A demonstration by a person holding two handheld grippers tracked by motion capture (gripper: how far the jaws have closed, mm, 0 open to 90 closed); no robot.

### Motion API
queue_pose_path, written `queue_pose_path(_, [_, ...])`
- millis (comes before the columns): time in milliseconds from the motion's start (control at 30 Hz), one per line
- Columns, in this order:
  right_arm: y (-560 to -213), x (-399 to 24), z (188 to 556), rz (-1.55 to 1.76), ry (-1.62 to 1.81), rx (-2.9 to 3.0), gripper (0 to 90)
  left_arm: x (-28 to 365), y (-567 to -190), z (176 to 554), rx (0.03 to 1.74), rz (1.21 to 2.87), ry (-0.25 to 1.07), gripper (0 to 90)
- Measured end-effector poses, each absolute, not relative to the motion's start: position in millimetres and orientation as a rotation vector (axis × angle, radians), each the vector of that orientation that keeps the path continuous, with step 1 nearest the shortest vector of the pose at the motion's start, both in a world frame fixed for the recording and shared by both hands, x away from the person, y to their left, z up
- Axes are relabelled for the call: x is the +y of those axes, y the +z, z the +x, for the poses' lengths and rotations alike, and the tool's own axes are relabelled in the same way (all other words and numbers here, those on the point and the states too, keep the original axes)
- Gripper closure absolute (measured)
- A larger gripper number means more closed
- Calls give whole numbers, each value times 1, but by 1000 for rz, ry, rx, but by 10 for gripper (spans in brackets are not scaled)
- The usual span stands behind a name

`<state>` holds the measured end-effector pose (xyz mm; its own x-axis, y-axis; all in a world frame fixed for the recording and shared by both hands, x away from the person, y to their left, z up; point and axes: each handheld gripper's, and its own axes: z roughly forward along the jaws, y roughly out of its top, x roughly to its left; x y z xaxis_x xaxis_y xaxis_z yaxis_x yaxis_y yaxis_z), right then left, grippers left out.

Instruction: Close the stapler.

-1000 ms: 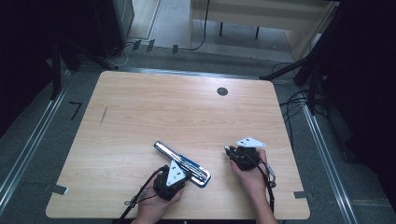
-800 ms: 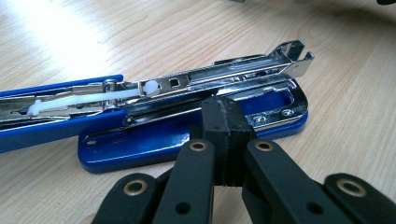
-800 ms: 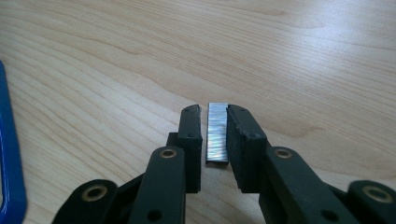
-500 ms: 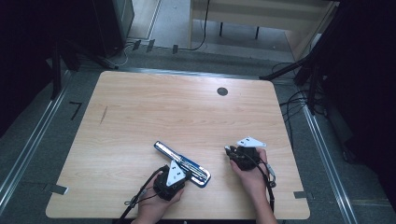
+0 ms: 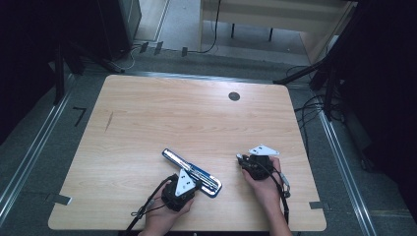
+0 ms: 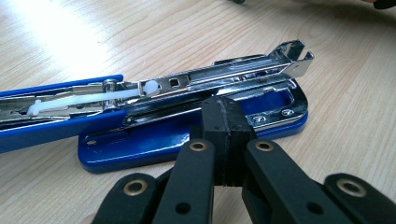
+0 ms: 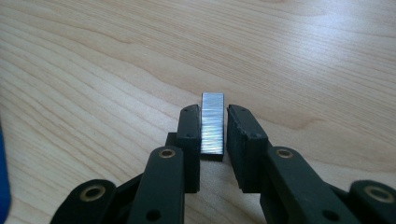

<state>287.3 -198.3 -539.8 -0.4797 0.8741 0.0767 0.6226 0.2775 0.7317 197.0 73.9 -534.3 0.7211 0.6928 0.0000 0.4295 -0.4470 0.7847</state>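
Left hand-held gripper (image 6: 223,140) is fully closed, empty, beside the opened blue stapler (image 6: 187,121) lower centre of worktop (image 5: 162,113). Staple strip (image 7: 212,122) sits between the narrowly parted jaws of the right hand-held gripper (image 7: 214,135), touching one pad.

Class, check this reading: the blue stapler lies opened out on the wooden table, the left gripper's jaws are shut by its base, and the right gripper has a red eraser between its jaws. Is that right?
Not quite. Between the jaws of the right gripper is a silvery strip of staples, not a red eraser; the right gripper view shows it. The rest stands: the blue stapler lies opened out on the wooden table, and the left gripper is shut by its base.
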Motion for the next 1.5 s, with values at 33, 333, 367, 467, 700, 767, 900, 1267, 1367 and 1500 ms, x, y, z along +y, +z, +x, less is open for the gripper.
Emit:
queue_pose_path(33, [-540, -198, 287, 1356, 1028, 2214, 763, 74, -534, 197, 848, 2108, 411, 900])
queue_pose_path(333, [-540, -197, 287, 1333, 1024, 2224, 799, 74, -534, 197, 848, 2108, 411, 900])
queue_pose_path(367, [-540, -197, 287, 1334, 1027, 2225, 799, 74, -534, 197, 848, 2108, 411, 900])
queue_pose_path(467, [-539, -197, 286, 1327, 1038, 2222, 799, 74, -534, 197, 849, 2108, 411, 900])
queue_pose_path(700, [-529, -192, 280, 1291, 1066, 2234, 799, 74, -534, 197, 849, 2107, 408, 900])
queue_pose_path(767, [-526, -190, 278, 1274, 1081, 2239, 799, 74, -534, 197, 849, 2107, 408, 900])
queue_pose_path(900, [-521, -186, 274, 1245, 1098, 2251, 799, 74, -534, 197, 850, 2106, 407, 900])
queue_pose_path(1267, [-500, -174, 255, 1149, 1130, 2291, 799, 74, -534, 197, 849, 2107, 407, 900])
queue_pose_path(1367, [-496, -169, 250, 1130, 1136, 2310, 799, 74, -534, 197, 851, 2105, 405, 900])
queue_pose_path(1500, [-493, -163, 245, 1108, 1146, 2329, 799, 74, -534, 198, 854, 2104, 401, 900])
